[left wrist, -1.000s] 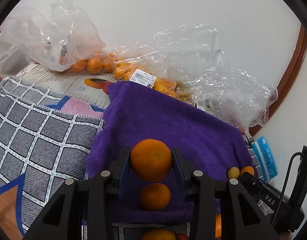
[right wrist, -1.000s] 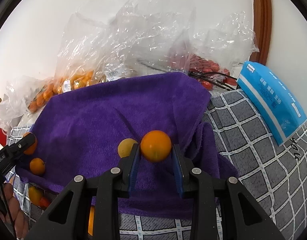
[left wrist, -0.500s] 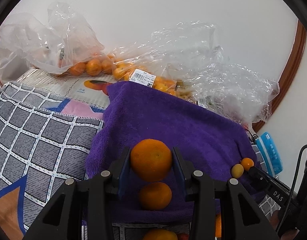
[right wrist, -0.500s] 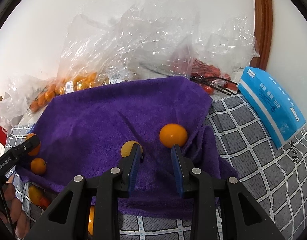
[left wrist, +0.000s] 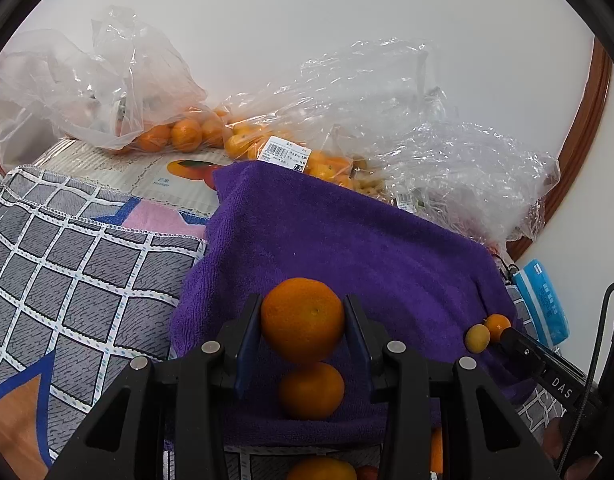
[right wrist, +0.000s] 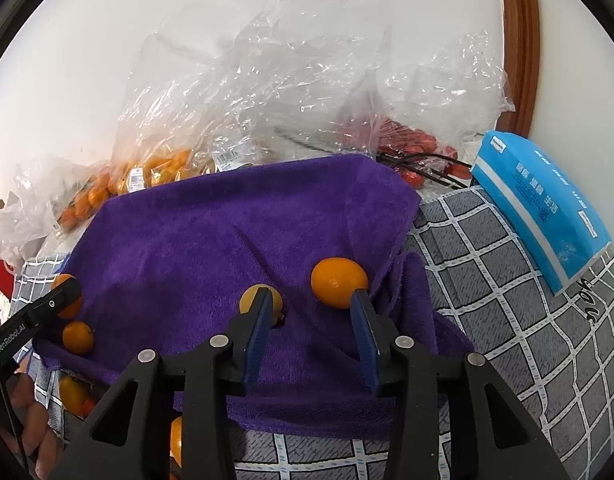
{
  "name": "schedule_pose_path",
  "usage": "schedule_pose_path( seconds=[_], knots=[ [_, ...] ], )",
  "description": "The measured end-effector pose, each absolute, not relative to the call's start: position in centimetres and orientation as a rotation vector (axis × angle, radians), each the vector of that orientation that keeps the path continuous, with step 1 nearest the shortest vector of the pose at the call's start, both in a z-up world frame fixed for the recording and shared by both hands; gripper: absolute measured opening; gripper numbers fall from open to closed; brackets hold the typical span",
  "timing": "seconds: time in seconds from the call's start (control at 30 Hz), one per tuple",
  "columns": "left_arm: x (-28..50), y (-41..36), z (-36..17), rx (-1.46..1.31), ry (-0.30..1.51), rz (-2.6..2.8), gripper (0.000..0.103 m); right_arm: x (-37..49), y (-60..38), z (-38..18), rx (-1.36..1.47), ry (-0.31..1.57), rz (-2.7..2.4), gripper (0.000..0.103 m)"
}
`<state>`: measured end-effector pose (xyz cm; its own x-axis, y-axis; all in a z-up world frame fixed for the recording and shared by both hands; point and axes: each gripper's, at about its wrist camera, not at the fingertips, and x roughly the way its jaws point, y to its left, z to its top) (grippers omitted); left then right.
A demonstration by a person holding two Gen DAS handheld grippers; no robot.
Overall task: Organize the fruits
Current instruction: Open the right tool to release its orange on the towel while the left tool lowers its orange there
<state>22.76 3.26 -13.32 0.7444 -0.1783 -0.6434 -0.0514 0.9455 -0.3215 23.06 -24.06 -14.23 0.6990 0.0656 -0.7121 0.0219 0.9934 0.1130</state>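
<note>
My left gripper point(left wrist: 303, 312) is shut on a large orange mandarin point(left wrist: 302, 320), held just above the purple towel point(left wrist: 347, 248). A second mandarin point(left wrist: 311, 390) lies on the towel right below it. In the right wrist view my right gripper point(right wrist: 311, 300) has its jaws opening, with only bare towel point(right wrist: 227, 232) between them. A small orange fruit point(right wrist: 339, 282) rests on the towel just past the right finger. A yellow one point(right wrist: 261, 304) sits partly behind the left finger. At the far left the left gripper point(right wrist: 59, 298) holds its mandarin above another point(right wrist: 78, 336).
Clear plastic bags with orange fruit point(left wrist: 179, 132) and red fruit point(right wrist: 411, 140) are heaped along the white wall behind the towel. A blue tissue pack point(right wrist: 543, 208) lies on the grey checked cloth point(right wrist: 487, 280) at right. More fruit point(right wrist: 73, 394) lies off the towel's near-left edge.
The right gripper let go of the small orange fruit, which now lies on the towel beside the yellow one, and its jaws have spread. The left gripper keeps its mandarin in place.
</note>
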Motion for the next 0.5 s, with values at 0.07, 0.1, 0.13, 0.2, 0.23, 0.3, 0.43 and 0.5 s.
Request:
schedule_pose_path(
  seconds=[0.07, 0.1, 0.13, 0.2, 0.23, 0.3, 0.43, 0.5],
  knots=[
    [22.77, 3.23, -13.30, -0.330, 0.732, -0.070, 0.038, 23.04, -24.06, -14.19, 0.119, 0.794, 0.025, 0.043],
    [22.75, 3.22, -13.27, -0.330, 0.730, -0.070, 0.039, 23.00, -24.09, -14.18, 0.119, 0.792, 0.025, 0.044],
    [22.69, 3.23, -13.24, -0.333, 0.728, -0.073, 0.039, 22.96, -24.08, -14.17, 0.119, 0.791, 0.023, 0.045],
    [22.62, 3.25, -13.14, -0.340, 0.725, -0.083, 0.041, 22.94, -24.05, -14.12, 0.117, 0.792, 0.018, 0.048],
    [22.57, 3.24, -13.08, -0.341, 0.722, -0.086, 0.041, 22.94, -24.04, -14.07, 0.118, 0.792, 0.019, 0.049],
    [22.52, 3.18, -13.04, -0.338, 0.720, -0.084, 0.042, 22.92, -24.05, -14.01, 0.124, 0.788, 0.023, 0.053],
    [22.37, 3.19, -12.89, -0.342, 0.714, -0.084, 0.042, 22.90, -24.07, -14.00, 0.123, 0.789, 0.017, 0.057],
    [22.25, 3.24, -12.76, -0.345, 0.704, -0.079, 0.042, 22.92, -24.09, -13.97, 0.128, 0.791, 0.020, 0.057]
  ],
)
